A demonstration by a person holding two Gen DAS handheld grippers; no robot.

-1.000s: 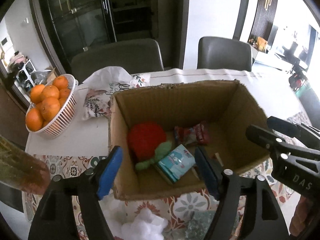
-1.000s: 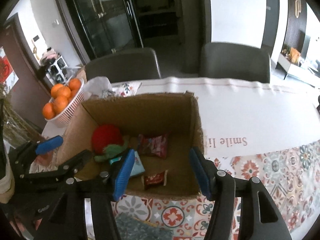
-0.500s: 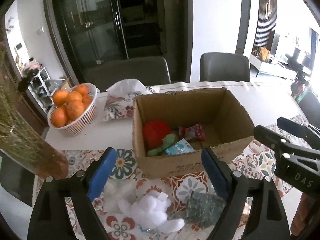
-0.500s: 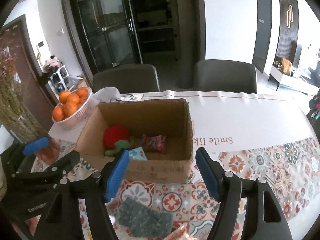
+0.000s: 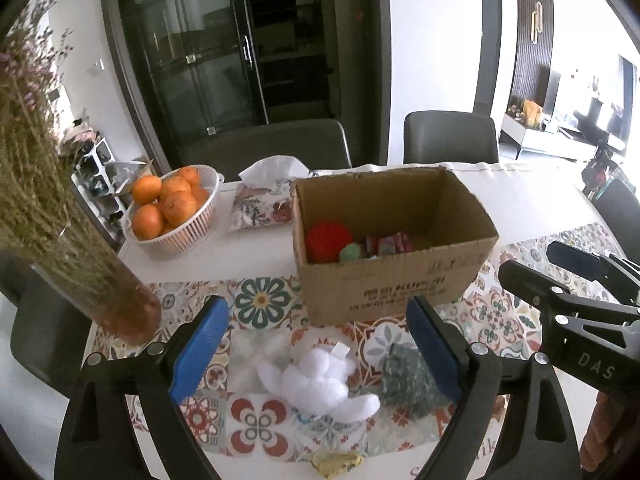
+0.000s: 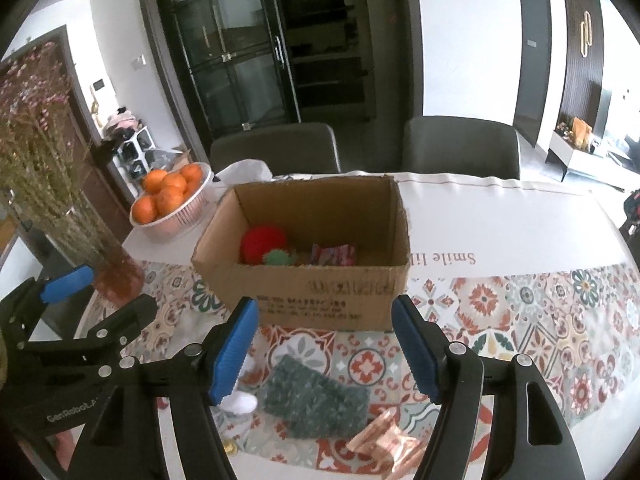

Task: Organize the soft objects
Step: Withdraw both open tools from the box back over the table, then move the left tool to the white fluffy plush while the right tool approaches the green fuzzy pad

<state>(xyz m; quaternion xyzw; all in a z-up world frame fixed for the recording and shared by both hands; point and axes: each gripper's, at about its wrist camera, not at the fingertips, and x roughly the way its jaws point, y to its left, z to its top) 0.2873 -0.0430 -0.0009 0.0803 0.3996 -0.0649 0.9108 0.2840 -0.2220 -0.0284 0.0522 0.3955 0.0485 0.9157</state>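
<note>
One cardboard box (image 5: pixel 394 276); one white plush (image 5: pixel 320 380); one green cloth (image 6: pixel 316 402); five oranges (image 5: pixel 168 200).

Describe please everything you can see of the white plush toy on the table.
The white plush toy looks fluffy and soft, with stubby limbs and a small white tag on top. It lies on the patterned tablecloth, in front of the cardboard box, beside a dark green knitted piece. Nothing grips it.
</note>
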